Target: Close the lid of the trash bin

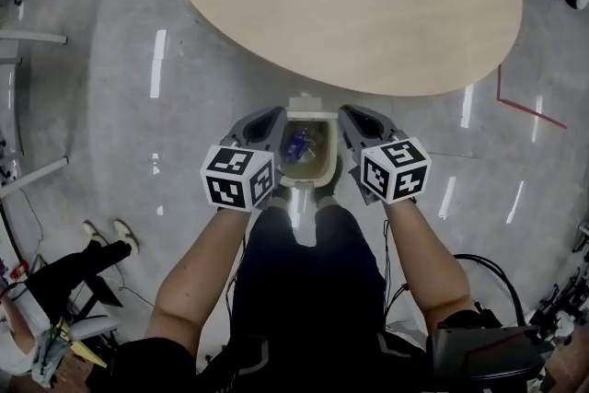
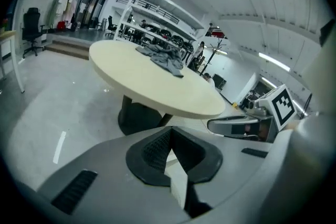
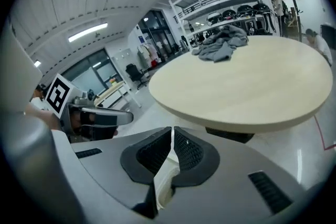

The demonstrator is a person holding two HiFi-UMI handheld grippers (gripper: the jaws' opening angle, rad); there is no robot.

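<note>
Left tongs (image 2: 169,139) pinched shut, holding nothing. Right tongs (image 3: 171,139) shut too, also empty. Trash bin (image 1: 296,182) down on the floor between them, open, rubbish inside, at 6 o'clock from the table (image 1: 276,5). Lid (image 1: 305,103) up at the bin's 12 o'clock edge. Probably light, hard plastic. Best to push its top edge gently.
</note>
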